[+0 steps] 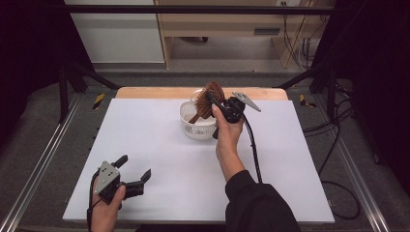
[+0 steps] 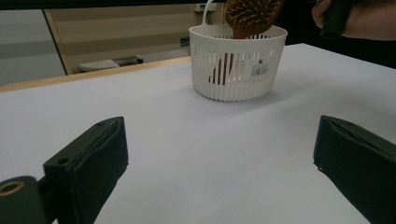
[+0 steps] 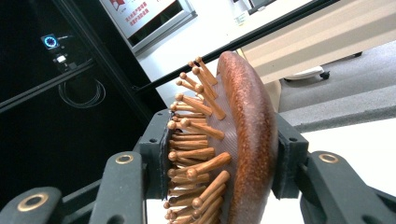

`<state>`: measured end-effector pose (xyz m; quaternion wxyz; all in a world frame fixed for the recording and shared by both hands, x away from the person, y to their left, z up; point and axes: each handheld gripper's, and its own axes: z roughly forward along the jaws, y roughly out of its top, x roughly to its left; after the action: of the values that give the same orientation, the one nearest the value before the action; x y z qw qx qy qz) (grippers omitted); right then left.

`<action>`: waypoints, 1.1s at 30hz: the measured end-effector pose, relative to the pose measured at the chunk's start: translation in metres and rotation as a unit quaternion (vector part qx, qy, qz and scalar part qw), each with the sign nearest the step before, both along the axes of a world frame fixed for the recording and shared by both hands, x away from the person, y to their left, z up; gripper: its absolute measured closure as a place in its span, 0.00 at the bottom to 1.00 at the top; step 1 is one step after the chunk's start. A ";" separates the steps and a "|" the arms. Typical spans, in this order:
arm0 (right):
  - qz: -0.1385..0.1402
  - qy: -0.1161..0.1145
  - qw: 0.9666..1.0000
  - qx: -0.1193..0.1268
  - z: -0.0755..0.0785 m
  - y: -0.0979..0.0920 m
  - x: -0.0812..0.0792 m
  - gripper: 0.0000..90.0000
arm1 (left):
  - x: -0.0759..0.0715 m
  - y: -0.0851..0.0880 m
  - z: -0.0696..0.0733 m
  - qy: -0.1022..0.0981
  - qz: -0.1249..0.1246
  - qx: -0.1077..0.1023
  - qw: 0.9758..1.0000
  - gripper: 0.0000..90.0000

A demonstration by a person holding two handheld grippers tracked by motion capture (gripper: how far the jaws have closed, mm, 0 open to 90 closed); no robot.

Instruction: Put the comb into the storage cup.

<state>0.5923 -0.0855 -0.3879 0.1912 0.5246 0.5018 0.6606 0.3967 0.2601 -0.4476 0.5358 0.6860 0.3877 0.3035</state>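
A brown wooden hairbrush with wooden pins stands tilted over a white slotted basket at the far middle of the table. Its handle reaches down inside the basket. My right gripper is shut on the brush head; in the right gripper view its pads clamp the brush across the pins and the smooth back. From the left gripper view the brush rises above the rim of the basket. My left gripper rests near the table's front left corner, open, with nothing between its fingers.
The white tabletop has a wooden strip along its far edge. Black frame posts stand at the far left and right. Cables lie on the floor to the right, and a cable trails from the right gripper over the table.
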 end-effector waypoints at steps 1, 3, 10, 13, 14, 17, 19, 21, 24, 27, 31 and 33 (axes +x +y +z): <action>0.000 0.000 1.000 0.000 -0.001 0.000 0.000 0.56 | 0.000 0.000 0.000 0.000 0.000 0.000 1.000 0.03; -0.001 0.000 1.000 0.001 -0.002 0.000 0.000 0.56 | 0.000 0.000 0.000 0.000 0.000 0.000 1.000 0.03; -0.003 0.003 1.000 0.007 -0.006 0.000 0.000 0.56 | 0.000 0.000 0.000 0.001 -0.001 0.000 1.000 0.03; -0.003 0.003 1.000 0.008 -0.007 -0.001 0.000 0.56 | 0.000 0.000 0.000 0.001 -0.001 0.000 1.000 0.03; -0.003 0.003 1.000 0.008 -0.007 -0.001 0.000 0.56 | 0.000 0.000 0.000 0.001 -0.001 0.000 1.000 0.03; -0.003 0.003 1.000 0.009 -0.007 -0.001 0.000 0.56 | 0.000 0.000 0.000 0.001 -0.001 0.000 1.000 0.03; -0.001 0.002 1.000 0.009 -0.007 -0.002 0.000 0.55 | 0.000 -0.001 0.000 0.001 -0.002 0.000 1.000 0.03; -0.001 0.003 1.000 0.008 -0.007 -0.002 0.000 0.55 | 0.000 -0.001 0.000 0.001 -0.002 0.000 1.000 0.03; -0.001 0.004 1.000 0.008 -0.008 -0.003 0.000 0.55 | 0.000 -0.001 0.000 0.001 -0.002 0.001 1.000 0.03; 0.002 0.004 1.000 0.006 -0.008 -0.005 0.000 0.55 | 0.000 -0.001 0.000 0.001 -0.002 0.001 1.000 0.03; 0.003 0.006 1.000 0.004 -0.009 -0.007 0.000 0.54 | 0.000 -0.001 0.000 0.001 -0.002 0.001 1.000 0.03; 0.001 0.008 1.000 0.004 -0.010 -0.009 0.000 0.54 | 0.000 -0.001 0.000 0.001 -0.003 0.001 1.000 0.03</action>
<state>0.5918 -0.0947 -0.3981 0.1844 0.5297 0.5015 0.6587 0.3970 0.2592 -0.4478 0.5356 0.6879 0.3859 0.3017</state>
